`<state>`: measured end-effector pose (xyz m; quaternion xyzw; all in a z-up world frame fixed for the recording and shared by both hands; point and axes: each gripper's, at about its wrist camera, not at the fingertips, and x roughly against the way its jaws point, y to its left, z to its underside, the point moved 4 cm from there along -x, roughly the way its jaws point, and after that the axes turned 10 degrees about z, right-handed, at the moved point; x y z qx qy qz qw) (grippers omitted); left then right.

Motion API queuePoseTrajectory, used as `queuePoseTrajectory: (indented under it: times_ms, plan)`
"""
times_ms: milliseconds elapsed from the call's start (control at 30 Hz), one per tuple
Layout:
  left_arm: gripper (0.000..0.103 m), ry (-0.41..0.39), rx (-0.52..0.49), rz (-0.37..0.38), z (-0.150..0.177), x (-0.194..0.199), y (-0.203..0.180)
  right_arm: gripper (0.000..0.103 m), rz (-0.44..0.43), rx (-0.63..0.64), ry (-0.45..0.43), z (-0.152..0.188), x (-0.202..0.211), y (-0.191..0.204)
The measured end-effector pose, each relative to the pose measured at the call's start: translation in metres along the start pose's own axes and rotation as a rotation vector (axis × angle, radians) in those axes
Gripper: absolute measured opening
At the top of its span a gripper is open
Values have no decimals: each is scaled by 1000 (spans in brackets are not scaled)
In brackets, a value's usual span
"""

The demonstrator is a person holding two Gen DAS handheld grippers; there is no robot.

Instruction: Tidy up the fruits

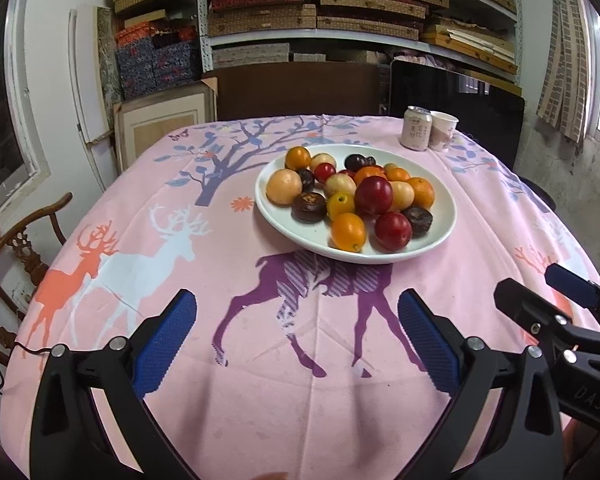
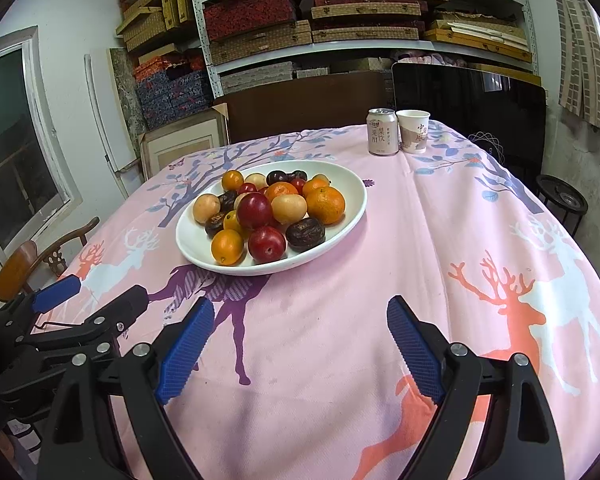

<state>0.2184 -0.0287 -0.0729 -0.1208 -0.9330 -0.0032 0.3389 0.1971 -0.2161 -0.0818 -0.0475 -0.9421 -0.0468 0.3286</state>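
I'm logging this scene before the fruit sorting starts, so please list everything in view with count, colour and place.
Round white ceramic plate: one, white, centre of the table.
Mixed fruits: exact count unclear, orange, red, tan and dark brown, heaped on the plate.
Drink can: one, pale pink, far edge of the table.
Paper cup: one, white, right beside the can.
Pink deer-print tablecloth: one, covers the table.
Woven boxes: many, tan and red, on the shelves behind.
Wooden chair: one, brown, left of the table.
Left gripper: open, empty, blue pads.
Right gripper: open, empty, blue pads.
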Motion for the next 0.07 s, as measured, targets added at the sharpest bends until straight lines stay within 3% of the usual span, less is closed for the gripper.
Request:
queuePoseTrajectory:
  times_ms: [67]
  plan:
    - [99,0,3,-5,0,0,1,89,1,1,0,0,0,0]
